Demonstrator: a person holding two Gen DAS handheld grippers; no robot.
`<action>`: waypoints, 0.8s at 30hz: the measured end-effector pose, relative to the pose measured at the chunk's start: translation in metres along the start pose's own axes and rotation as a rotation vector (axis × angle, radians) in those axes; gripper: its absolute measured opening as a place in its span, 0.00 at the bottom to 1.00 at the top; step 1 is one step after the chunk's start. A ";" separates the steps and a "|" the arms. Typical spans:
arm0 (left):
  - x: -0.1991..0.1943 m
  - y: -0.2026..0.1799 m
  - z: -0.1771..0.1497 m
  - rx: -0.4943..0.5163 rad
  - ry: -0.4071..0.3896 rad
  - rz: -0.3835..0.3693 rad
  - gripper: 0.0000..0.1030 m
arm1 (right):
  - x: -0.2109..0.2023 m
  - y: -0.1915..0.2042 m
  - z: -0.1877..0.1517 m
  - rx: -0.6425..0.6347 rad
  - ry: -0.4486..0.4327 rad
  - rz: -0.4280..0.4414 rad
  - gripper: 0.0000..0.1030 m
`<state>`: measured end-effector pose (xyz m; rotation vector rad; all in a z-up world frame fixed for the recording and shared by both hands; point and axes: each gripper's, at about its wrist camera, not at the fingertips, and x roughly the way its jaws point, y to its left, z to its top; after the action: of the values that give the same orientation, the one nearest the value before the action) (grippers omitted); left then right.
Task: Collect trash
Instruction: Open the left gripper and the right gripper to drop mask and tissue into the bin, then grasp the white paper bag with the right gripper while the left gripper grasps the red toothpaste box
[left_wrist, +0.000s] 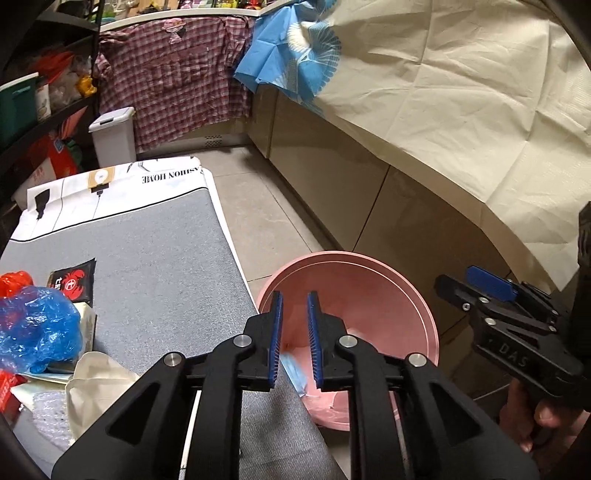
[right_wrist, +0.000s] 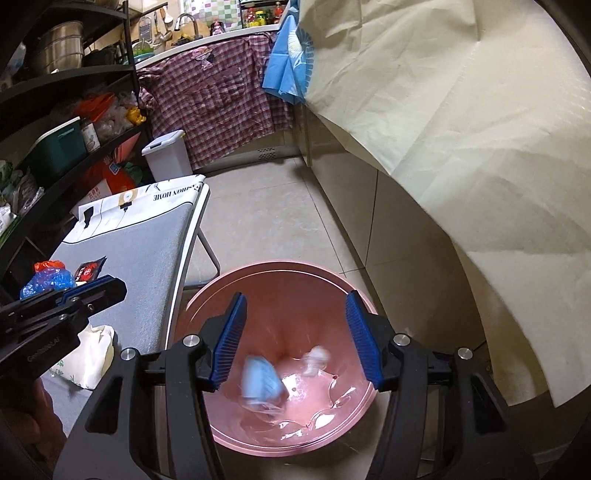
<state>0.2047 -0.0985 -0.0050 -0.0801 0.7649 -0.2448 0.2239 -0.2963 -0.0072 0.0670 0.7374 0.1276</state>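
My right claw (right_wrist: 295, 339) hangs over a pink bin (right_wrist: 258, 269), its blue pads spread wide with nothing between them. Below and ahead of it, inside the bin, a blurred blue scrap (right_wrist: 263, 384) and a small white crumpled piece (right_wrist: 314, 359) show against the bin's glossy inside. My left claw (left_wrist: 294, 339) stands narrow — a slim gap between the pads, nothing gripped — above the bin's near rim and the edge of a grey-covered table (left_wrist: 155, 266). To its left on that table lies more trash: a blue plastic bag (left_wrist: 35, 325), a black sachet (left_wrist: 74, 284) and a cream wrapper (left_wrist: 94, 384).
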 end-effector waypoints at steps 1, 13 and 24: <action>-0.002 0.000 0.000 -0.001 0.000 -0.001 0.14 | -0.001 0.000 -0.001 -0.001 0.000 -0.001 0.54; -0.050 0.023 -0.016 -0.050 -0.041 0.019 0.14 | -0.015 0.017 -0.005 -0.077 -0.069 -0.011 0.54; -0.119 0.048 -0.028 -0.067 -0.125 0.068 0.14 | -0.050 0.043 -0.011 -0.115 -0.128 0.080 0.49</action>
<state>0.1118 -0.0216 0.0472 -0.1315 0.6501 -0.1476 0.1759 -0.2608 0.0229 -0.0048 0.5987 0.2395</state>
